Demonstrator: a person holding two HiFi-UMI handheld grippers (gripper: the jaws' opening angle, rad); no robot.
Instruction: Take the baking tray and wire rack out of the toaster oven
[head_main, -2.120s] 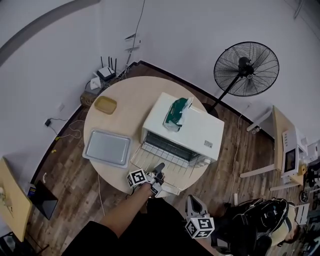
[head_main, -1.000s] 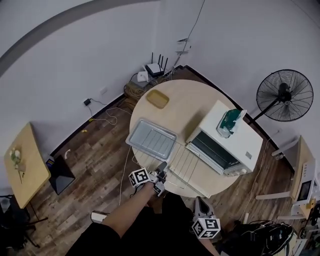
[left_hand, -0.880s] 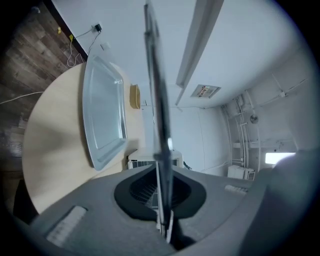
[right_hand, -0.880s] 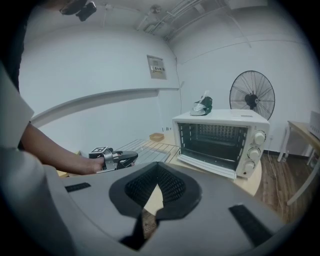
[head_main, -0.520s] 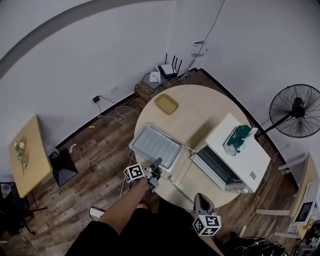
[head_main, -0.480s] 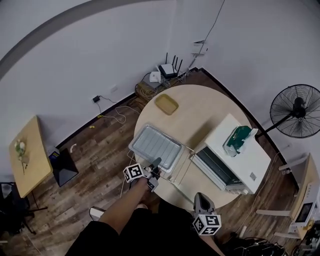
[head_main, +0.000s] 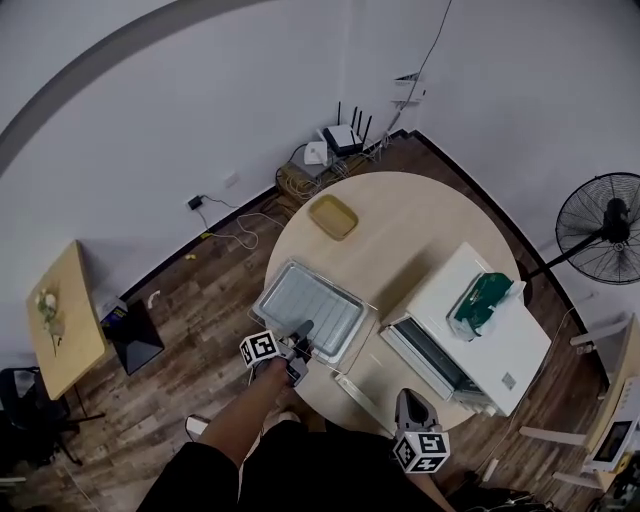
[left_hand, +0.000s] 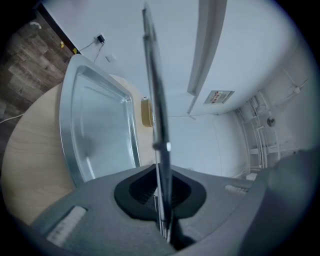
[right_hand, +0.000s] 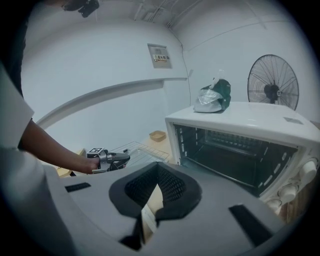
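Note:
My left gripper (head_main: 303, 332) is shut on the near edge of the wire rack (head_main: 345, 328), which hangs over the silver baking tray (head_main: 308, 308) on the round table. In the left gripper view the wire rack (left_hand: 154, 110) shows edge-on as a thin upright bar clamped in my left gripper (left_hand: 162, 192), with the baking tray (left_hand: 95, 125) to its left. The white toaster oven (head_main: 478, 335) stands with its door down; through the open front of the toaster oven (right_hand: 235, 145) I see a bare cavity. My right gripper (head_main: 405, 397) hangs shut and holds nothing, near the table's front edge.
A green bag (head_main: 482, 298) lies on top of the oven. A small yellow dish (head_main: 333, 216) sits at the table's (head_main: 420, 230) far side. A standing fan (head_main: 605, 225) is at the right, a router and cables (head_main: 340, 140) lie by the wall, and a small side table (head_main: 60, 320) stands at the left.
My left gripper has carried the wire rack leftward, away from the oven door and over the baking tray. The right gripper stays low beside the person.

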